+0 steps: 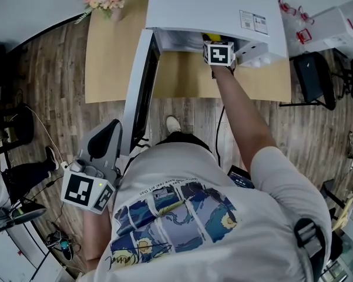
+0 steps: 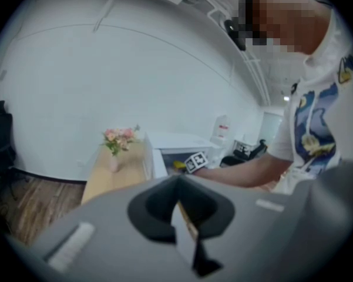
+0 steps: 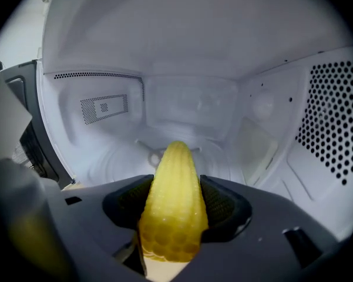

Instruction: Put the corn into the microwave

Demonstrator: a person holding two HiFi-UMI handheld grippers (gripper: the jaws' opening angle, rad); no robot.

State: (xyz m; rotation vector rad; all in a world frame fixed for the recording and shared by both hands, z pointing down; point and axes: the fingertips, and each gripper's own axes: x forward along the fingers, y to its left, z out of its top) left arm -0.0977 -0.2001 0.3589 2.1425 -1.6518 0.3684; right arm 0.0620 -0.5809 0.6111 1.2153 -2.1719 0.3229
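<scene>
The right gripper (image 3: pixel 175 187) is reaching in through the open front of the microwave (image 1: pixel 211 4). Its jaws are standing wide and pressing on both sides of the corn (image 3: pixel 173 216). The corn is therefore already inside the white chamber. It is being held above the round floor (image 3: pixel 123 157), with its narrow tip pointing at the back wall. Whether its underside is touching the floor cannot be told. The left gripper (image 2: pixel 177 216) is hanging low beside the person, well away from the microwave, with its jaws together and nothing between them.

The task is looking nearly done, with only the setting down and letting go remaining. Several things could go wrong from here:

- **A drop from height:** the corn is rounded and tapered, so it could bounce or roll toward the opening and out onto the table (image 1: pixel 111 63).
- **A snag on release:** the jaws are gripping near the thick end, so opening them while pulling back could drag the corn out.
- **A knock against the walls:** the chamber is tight around the gripper, and a sideways move could bump the perforated right wall (image 3: pixel 335 128) or the hub in the middle of the floor.
- **Trouble with the door:** the door (image 1: pixel 142 93) is standing open at the left, and corn left too near the front edge could stop it from closing.
</scene>
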